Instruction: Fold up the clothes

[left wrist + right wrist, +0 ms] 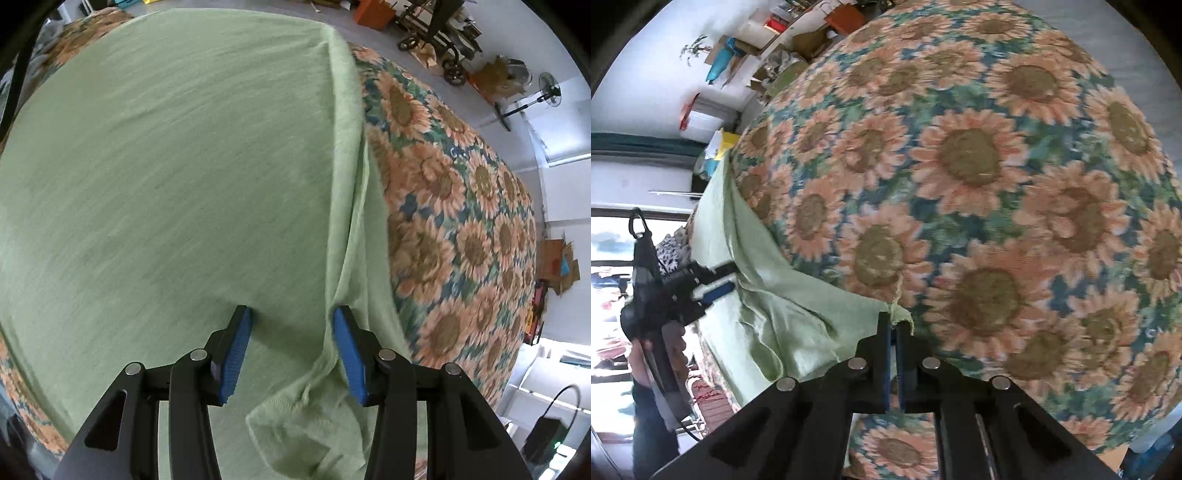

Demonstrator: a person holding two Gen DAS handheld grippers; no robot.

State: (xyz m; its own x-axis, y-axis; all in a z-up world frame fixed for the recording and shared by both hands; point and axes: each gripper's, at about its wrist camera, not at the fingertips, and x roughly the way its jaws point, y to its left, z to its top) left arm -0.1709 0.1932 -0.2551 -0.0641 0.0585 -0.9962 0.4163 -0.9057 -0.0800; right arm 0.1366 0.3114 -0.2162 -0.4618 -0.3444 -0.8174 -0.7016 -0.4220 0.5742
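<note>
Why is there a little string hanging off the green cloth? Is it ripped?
A loose thread sticks up from the corner of the green cloth, right where the right gripper pinches it. That edge looks frayed, but no tear shows. Near the open left gripper, the cloth's edge is bunched and wrinkled rather than flat on the sunflower cover.

White walls (565, 122), a grey floor (258, 7) cluttered with boxes, a standing fan (546, 96), a bright window (609, 266).

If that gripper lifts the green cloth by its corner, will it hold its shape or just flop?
The green cloth would probably flop: it already creases and drapes around the corner pinched by the right gripper. It looks thin, so likely light. On the sunflower cover it would probably drag and bunch if pushed.
</note>
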